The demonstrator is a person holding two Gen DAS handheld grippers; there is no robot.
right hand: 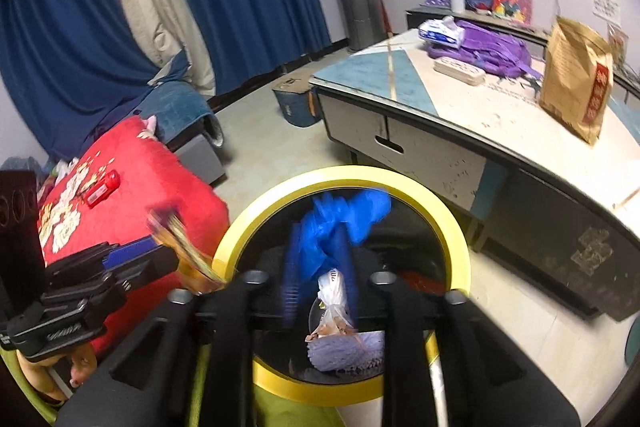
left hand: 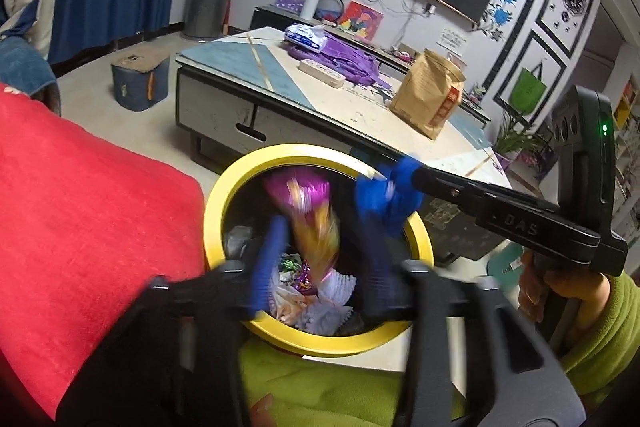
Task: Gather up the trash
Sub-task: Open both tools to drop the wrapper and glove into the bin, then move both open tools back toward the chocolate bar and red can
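Right at the person's knees stands the yellow-rimmed bin (left hand: 218,211), squeezed between a red bed cover (left hand: 80,207) and the low desk (left hand: 280,75), and both tools hang over its mouth

The left tool (left hand: 320,227) points down into the opening with its blue fingers (left hand: 272,251) spread. A purple and orange snack wrapper (left hand: 316,223) sits in the gap between them, badly blurred, and neither pad seems to press on it; it is above the rubbish already lying at the bottom, where I can make out crumpled white paper (left hand: 332,303) and a thin plastic bag (left hand: 284,301)

The right tool (left hand: 384,183) reaches in from the far side of the rim, gripped by a hand (left hand: 560,291) in a green sleeve (left hand: 600,327). A crumpled wad of blue plastic (left hand: 384,199) is bunched at its tips, just inside the rim. Seen along that tool's own fingers, they stand partly apart with the blue wad filling the space between them; whether they pinch it or it lies loose there I cannot tell, the blur is too strong

On the desk behind, well apart from the bin, stand a brown paper bag (left hand: 428,95) and a purple backpack (left hand: 348,59)
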